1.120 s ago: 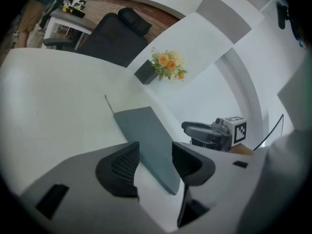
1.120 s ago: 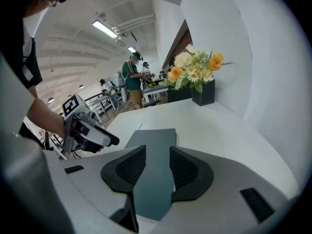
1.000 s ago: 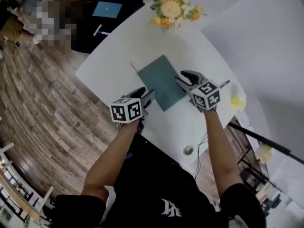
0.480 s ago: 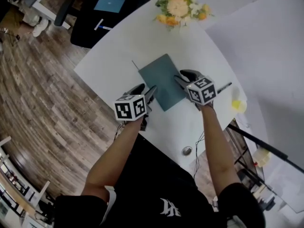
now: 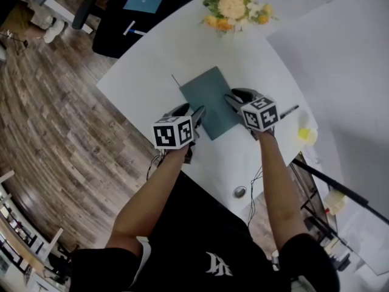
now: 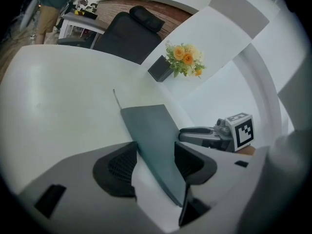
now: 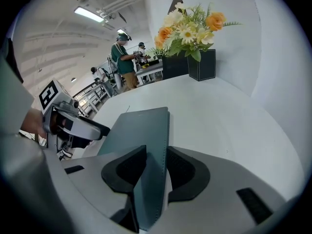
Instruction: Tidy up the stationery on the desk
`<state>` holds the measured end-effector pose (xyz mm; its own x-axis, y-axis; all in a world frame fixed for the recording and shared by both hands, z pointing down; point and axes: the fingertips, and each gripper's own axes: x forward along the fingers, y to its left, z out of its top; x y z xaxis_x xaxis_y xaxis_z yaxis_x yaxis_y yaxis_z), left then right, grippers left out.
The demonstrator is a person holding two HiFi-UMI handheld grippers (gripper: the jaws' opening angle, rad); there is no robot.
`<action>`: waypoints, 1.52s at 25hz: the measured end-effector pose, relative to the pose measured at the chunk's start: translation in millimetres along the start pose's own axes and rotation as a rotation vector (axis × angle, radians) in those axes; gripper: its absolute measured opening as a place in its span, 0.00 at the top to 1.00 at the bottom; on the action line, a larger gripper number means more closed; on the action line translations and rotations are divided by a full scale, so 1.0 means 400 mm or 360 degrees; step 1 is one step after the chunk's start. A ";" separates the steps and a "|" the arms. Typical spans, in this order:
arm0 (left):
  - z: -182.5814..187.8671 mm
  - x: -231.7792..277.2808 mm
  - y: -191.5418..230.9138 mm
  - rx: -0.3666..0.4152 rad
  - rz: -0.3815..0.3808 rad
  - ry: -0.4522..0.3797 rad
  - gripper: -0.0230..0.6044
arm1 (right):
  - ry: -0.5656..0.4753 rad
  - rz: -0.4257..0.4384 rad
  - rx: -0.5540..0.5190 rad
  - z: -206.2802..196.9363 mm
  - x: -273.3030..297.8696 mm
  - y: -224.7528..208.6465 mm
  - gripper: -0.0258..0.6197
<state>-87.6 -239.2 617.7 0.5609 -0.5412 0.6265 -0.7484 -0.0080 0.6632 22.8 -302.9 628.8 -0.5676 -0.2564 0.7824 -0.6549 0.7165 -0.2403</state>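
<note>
Forearms angled down: right tool [image 5: 236, 97] clamps the notebook [image 5: 209, 99]; my left tool [image 5: 191, 110], just opened wide, straddles its corner. Only gripper views show people [image 7: 124, 57].

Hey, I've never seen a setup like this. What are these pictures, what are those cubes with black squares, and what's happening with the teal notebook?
No robot: a person holds a gripper in each hand, and the patterned cubes are part of them. One picture looks down from a camera on the person's head; the other two come from cameras on the grippers. On the table are a teal notebook, flowers and a dark pen. The left gripper has just been opening its jaws, which stand apart around the notebook's corner. The right gripper has jaws close on both sides of the notebook's edge; whether they pinch it I cannot tell.
</note>
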 end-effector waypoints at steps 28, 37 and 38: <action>0.013 0.016 0.040 0.0222 0.0091 0.0202 0.81 | -0.0054 -0.0034 0.0218 -0.061 -0.039 0.032 0.78; 0.016 0.035 0.030 0.0453 0.0067 0.0352 0.82 | -0.0077 -0.0042 0.0373 -0.133 -0.064 0.076 0.80; 0.016 0.039 0.027 0.0474 0.0063 0.0366 0.82 | -0.0081 -0.0047 0.0390 -0.142 -0.068 0.081 0.80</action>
<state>-89.3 -253.1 631.8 0.5691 -0.3434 0.7472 -0.8222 -0.2534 0.5097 45.2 -236.0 632.3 -0.5666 -0.3116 0.7628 -0.7695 0.5311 -0.3547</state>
